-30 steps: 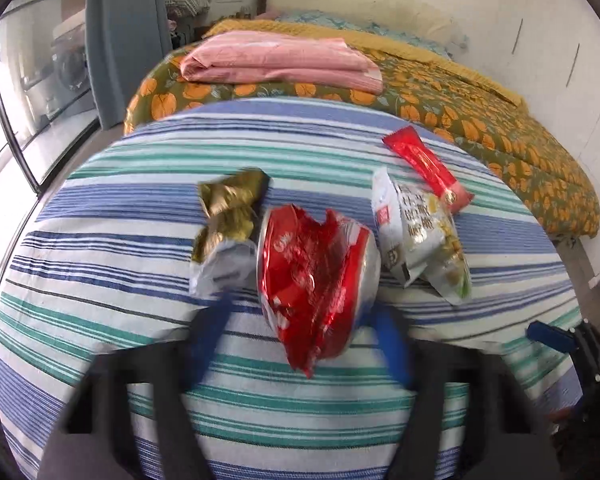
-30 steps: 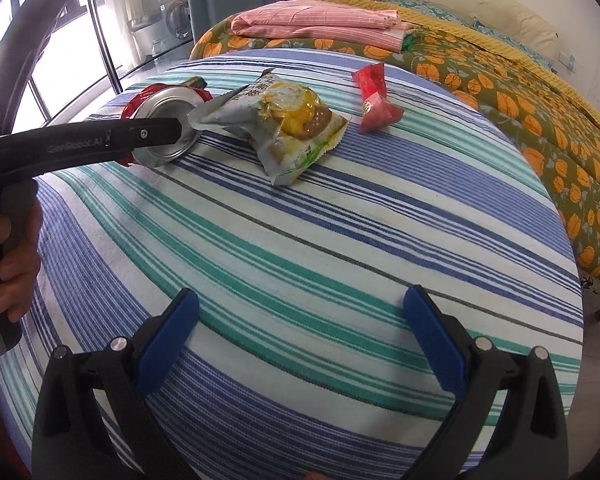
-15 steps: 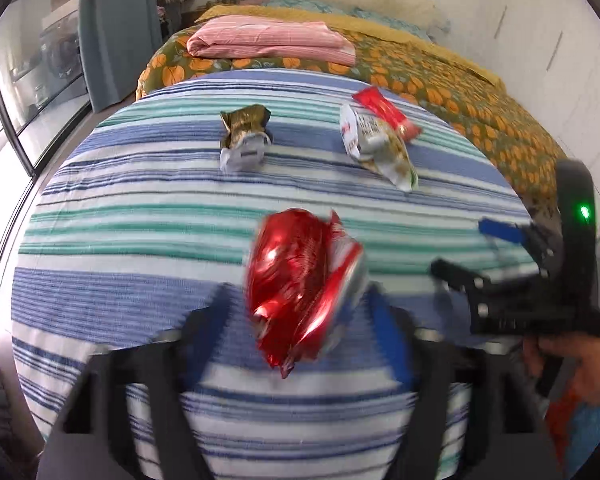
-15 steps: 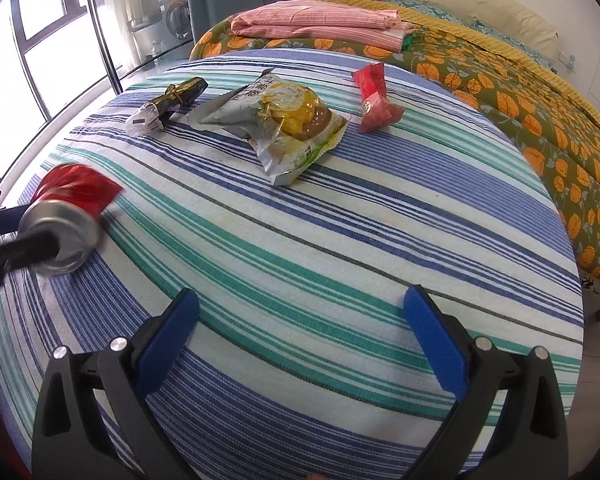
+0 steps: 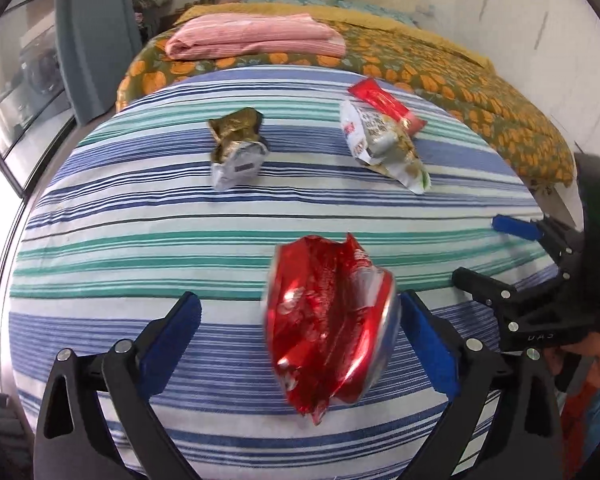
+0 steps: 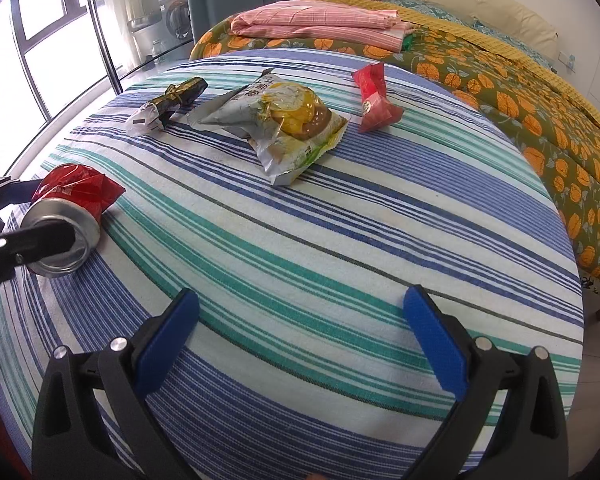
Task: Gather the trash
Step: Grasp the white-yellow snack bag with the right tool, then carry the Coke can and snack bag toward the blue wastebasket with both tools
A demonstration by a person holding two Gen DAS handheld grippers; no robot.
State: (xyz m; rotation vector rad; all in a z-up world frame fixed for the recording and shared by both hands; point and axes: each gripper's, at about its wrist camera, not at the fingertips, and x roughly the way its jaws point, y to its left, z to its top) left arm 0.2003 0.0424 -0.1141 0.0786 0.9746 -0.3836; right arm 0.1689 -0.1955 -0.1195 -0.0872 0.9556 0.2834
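Round table (image 6: 340,240) under a cloth striped blue, teal and white, curving off on every side. Far edge close against a bed (image 6: 500,80) with an orange-flowered cover and a folded pink blanket (image 5: 256,38); left edge falling away toward a tall window (image 6: 40,40); near edge just below both tools. Broad bare cloth across the middle and right, free between the near edge and the litter farther off. Crushed red can (image 5: 332,320) on its side near the table's near-left edge, well apart from the other trash: body dented and creased, far end folded to a ragged point, shiny silver base turned toward the near side, slightly blurred in the left view. Left tongs (image 5: 298,308) released, jaws spread wide and closing a little, the can between the blue pads; right pad just beside the can's rim, left pad clearly apart from it, no squeeze on it. Right tongs (image 6: 300,296) released too, nothing between the pads, low over bare stripes at the near edge, a hand (image 5: 596,364) on the handle. Farther off, from left to right: a crumpled gold wrapper (image 5: 238,148), a white snack packet (image 5: 380,144) lying flat, and a red sachet (image 5: 384,104) just beyond it.
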